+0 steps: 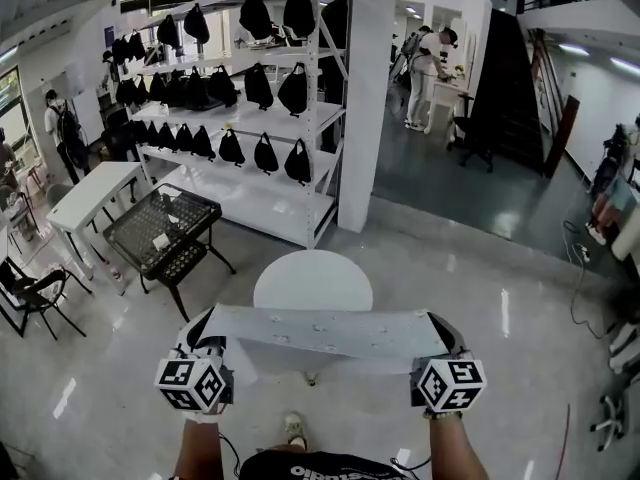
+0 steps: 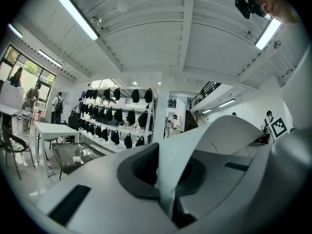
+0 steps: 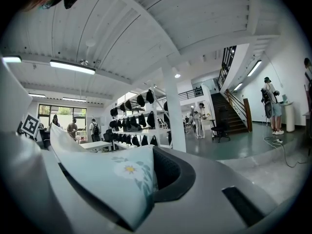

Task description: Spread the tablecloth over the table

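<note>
Left gripper (image 2: 165,182): the jaws are pressed together on one edge of the tablecloth (image 1: 330,330), which rises out of the jaws in a curved fold. Right gripper (image 3: 142,189): the jaws pinch the opposite end of the same tablecloth, and a printed daisy shows on the pale fabric at the jaws.

In the head view, the tablecloth runs as one taut band from gripper to gripper, held in the air above the floor (image 1: 500,298). It hangs just in front of the round white table (image 1: 313,278) and hides that table's near edge. Whether cloth and table touch cannot be determined.

Beyond the table stand a black mesh table (image 1: 165,228), a white rectangular table (image 1: 95,193), a white shelving rack (image 1: 250,118) loaded with black bags (image 1: 297,88), and a white column (image 1: 366,98).
</note>
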